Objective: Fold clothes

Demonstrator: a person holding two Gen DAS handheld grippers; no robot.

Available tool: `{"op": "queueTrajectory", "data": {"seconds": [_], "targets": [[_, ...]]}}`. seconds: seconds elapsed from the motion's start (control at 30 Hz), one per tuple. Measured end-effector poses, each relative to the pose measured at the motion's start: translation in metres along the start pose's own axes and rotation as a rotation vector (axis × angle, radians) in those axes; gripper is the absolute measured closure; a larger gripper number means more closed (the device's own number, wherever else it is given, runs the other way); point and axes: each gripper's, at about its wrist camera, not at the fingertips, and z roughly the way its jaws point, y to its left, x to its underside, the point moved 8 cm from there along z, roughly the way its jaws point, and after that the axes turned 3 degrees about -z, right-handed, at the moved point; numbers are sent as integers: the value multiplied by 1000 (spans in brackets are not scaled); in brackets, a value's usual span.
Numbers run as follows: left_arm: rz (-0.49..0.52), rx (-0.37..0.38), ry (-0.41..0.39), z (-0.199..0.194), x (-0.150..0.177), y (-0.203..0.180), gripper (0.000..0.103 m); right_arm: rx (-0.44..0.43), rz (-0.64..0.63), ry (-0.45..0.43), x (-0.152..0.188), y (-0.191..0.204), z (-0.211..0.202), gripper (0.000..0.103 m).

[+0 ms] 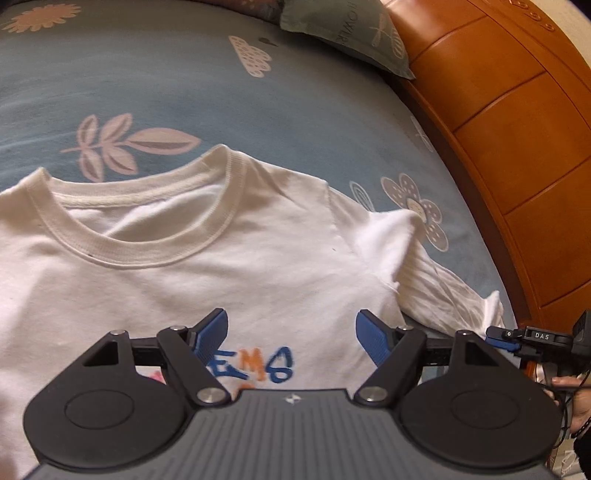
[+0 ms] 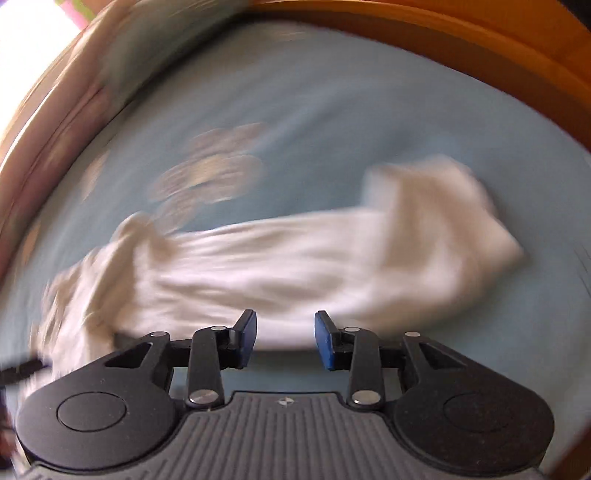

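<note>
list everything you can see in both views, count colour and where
t-shirt: one, white with blue and orange print, spread face up on the bed, collar away from the left camera; blurred in the right view
bed sheet: one, blue-grey with pale flower and leaf prints, under the shirt
pillow: one, grey-green, at the top near the headboard
headboard: one, orange-brown wood, along the right edge
left gripper: one, black with blue pads, open above the shirt's chest
right gripper: one, black with blue pads, open, near the shirt's edge
</note>
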Motion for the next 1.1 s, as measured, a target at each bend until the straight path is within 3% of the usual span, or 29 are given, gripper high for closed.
{"op": "queueTrajectory", "data": {"seconds": [0.17,0.33,0.47,0.53,0.63,0.67,0.7,0.73,0.8,1.1], "targets": [[46,16,29,7,5,-20,27,82,281,-184,4,-79,-31,62],[89,27,58,17,8,-36,27,120,154,-271,-34,-102,-30,50],[112,35,72,24,11,-45,27,154,46,-223,-43,-104,-7,50],[114,37,77,27,12,-47,27,200,-88,-210,-37,-93,2,39],[104,34,84,30,14,-47,27,258,-206,-187,-26,-76,10,34],[101,32,85,31,14,-47,27,263,-217,-175,-24,-70,13,35],[97,29,87,31,15,-47,27,260,-237,-161,-25,-67,12,43],[94,29,88,32,16,-47,27,257,-256,-147,-26,-64,11,61],[92,31,88,31,16,-48,27,200,-238,-120,-29,-63,7,88],[91,36,69,24,12,-47,27,265,-166,-180,-44,-71,-23,91]]}}
